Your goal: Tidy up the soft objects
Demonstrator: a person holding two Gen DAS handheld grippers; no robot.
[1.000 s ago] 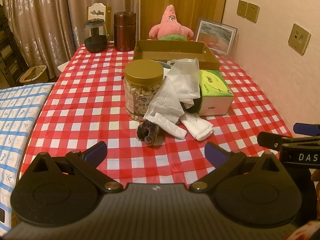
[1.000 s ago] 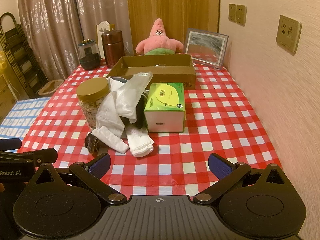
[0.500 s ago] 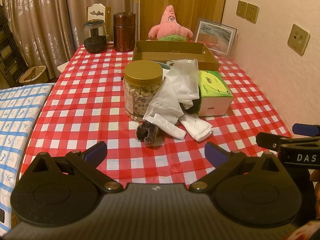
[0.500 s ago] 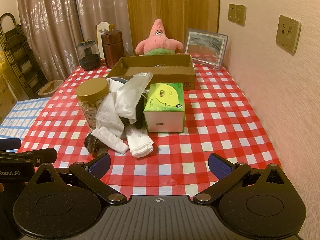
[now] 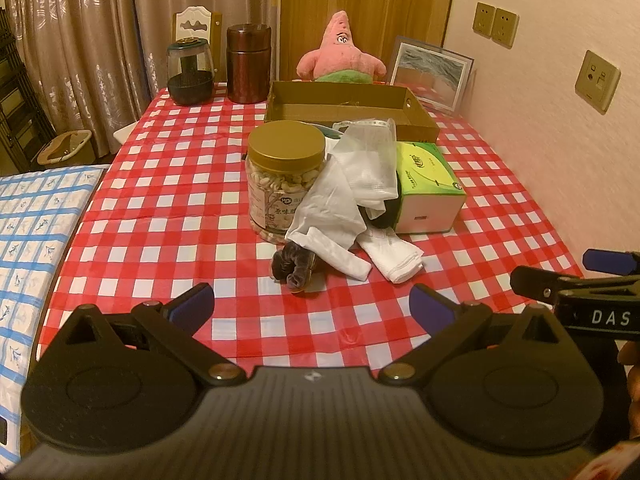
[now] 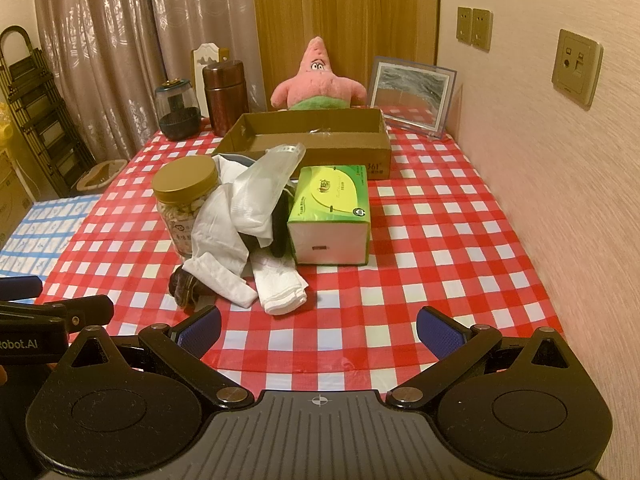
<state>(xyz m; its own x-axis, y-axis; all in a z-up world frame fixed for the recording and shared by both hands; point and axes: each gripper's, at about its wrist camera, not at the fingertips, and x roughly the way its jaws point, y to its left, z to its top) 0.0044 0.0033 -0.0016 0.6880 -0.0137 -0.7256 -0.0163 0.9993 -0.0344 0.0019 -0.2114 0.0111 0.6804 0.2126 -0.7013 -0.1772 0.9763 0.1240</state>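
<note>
A table covered in a red-and-white checked cloth (image 6: 440, 240) carries several hard items. Near its middle stands a clear jar with a gold lid (image 5: 285, 184), filled with pale nuts. Toward the right edge lies a green tissue box (image 6: 330, 214). Beyond both sits an open cardboard tray (image 6: 308, 140). At the far left corner stand a dark glass canister (image 5: 190, 72) and, just beside it, a brown cylindrical tin (image 5: 248, 64). At the far right corner a framed picture (image 6: 412, 96) leans against the wall. Wall sockets (image 6: 576, 66) show on the right wall, curtains (image 5: 100, 40) hang behind.
</note>
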